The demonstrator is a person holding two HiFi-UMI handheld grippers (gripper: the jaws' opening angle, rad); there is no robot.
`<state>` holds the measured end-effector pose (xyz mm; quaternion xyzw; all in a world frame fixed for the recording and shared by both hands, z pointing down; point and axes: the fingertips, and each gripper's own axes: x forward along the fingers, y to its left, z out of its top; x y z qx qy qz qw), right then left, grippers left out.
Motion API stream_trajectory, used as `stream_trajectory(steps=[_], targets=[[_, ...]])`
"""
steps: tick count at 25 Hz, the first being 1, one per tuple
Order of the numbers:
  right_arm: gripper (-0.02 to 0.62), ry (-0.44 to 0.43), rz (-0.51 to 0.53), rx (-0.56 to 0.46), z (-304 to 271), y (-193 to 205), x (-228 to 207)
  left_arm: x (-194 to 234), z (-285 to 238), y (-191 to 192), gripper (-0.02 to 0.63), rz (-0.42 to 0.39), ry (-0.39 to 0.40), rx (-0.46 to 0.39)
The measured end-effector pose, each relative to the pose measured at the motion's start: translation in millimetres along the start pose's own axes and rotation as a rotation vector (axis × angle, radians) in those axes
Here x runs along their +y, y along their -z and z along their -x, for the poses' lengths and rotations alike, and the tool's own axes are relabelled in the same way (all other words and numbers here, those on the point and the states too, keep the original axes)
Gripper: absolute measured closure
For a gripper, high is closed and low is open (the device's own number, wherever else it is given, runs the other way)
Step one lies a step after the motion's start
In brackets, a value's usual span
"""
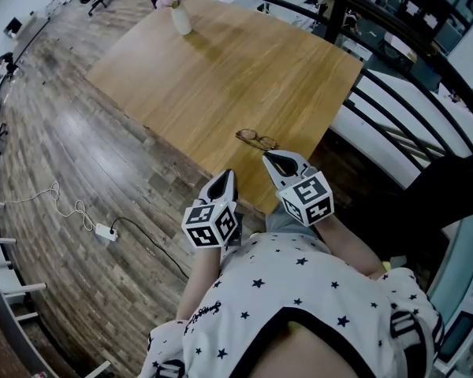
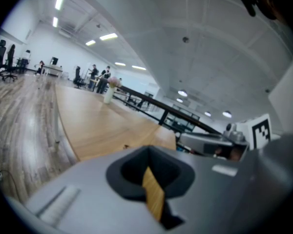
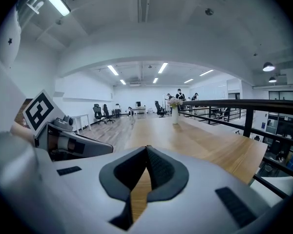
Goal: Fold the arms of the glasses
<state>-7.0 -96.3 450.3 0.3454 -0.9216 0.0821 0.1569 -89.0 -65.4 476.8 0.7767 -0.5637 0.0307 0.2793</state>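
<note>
both clenched empty, left gripper, right gripper; thin oval glasses on wooden table

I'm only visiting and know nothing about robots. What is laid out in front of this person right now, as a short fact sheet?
surface: wooden table
target: glasses, lying near the table's near edge, touched by nothing; whether the arms are folded is too small to tell
far end: white vase with flowers
left gripper: shut, empty, short of the glasses
right gripper: shut, empty, closest to the glasses
</note>
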Motion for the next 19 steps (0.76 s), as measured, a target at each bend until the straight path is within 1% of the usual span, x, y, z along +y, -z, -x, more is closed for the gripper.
stream_trajectory(steps=[12, 19], targets=[[0.578, -0.028, -0.019, -0.036, 2.1, -10.3, -0.3, -3.6, -2.8, -0.5, 0.600, 0.010, 0.010, 0.003], [0.578, -0.036, -0.022, -0.040, 4.6, -3.3, 1.0, -4.9, -2.6, 7.9, 0.600, 0.011, 0.010, 0.011]])
